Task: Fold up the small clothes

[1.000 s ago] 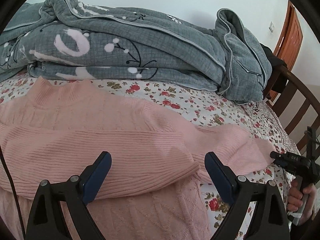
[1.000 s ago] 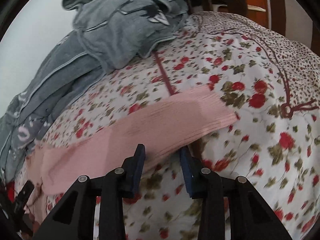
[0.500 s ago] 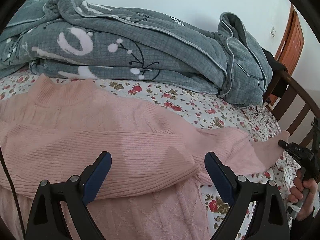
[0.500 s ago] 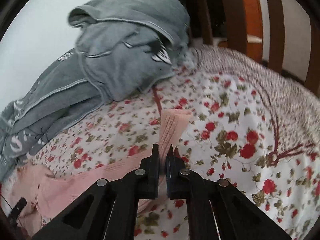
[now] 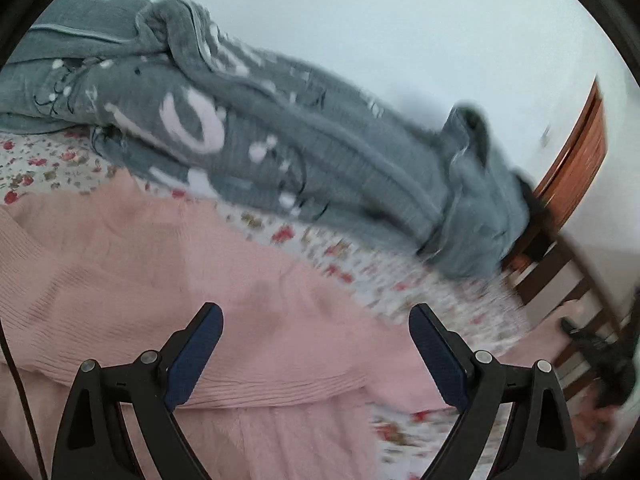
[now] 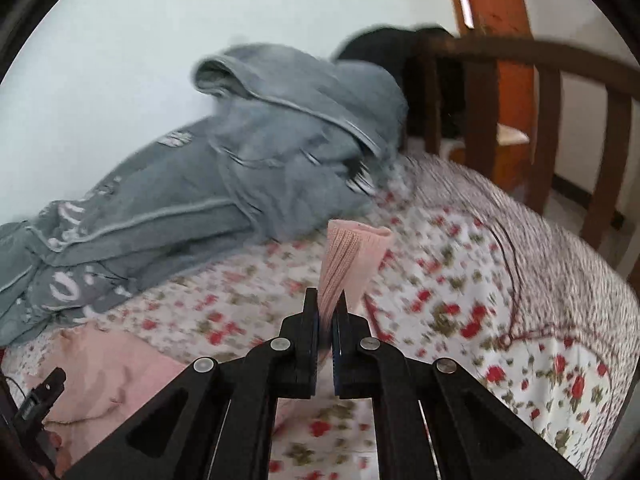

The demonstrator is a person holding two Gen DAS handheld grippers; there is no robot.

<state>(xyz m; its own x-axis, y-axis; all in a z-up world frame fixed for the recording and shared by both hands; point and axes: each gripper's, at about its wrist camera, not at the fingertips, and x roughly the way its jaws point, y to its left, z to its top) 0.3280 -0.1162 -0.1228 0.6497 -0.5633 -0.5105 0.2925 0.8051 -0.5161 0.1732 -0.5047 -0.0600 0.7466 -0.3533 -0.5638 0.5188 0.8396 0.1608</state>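
Two hand-held grippers work a pink sweater point(image 5: 168, 280) spread across the bed point(image 6: 460, 280): the right hand-held gripper point(image 6: 326, 304) pinches its sleeve cuff point(image 6: 352, 256), lifted; the left hand-held gripper point(image 5: 316, 340) hovers wide apart, empty. The ribbed cuff could slip free if tugged.

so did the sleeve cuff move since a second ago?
Yes. The right gripper has pinched the sleeve cuff and raised it off the floral bedspread, where it earlier lay flat.
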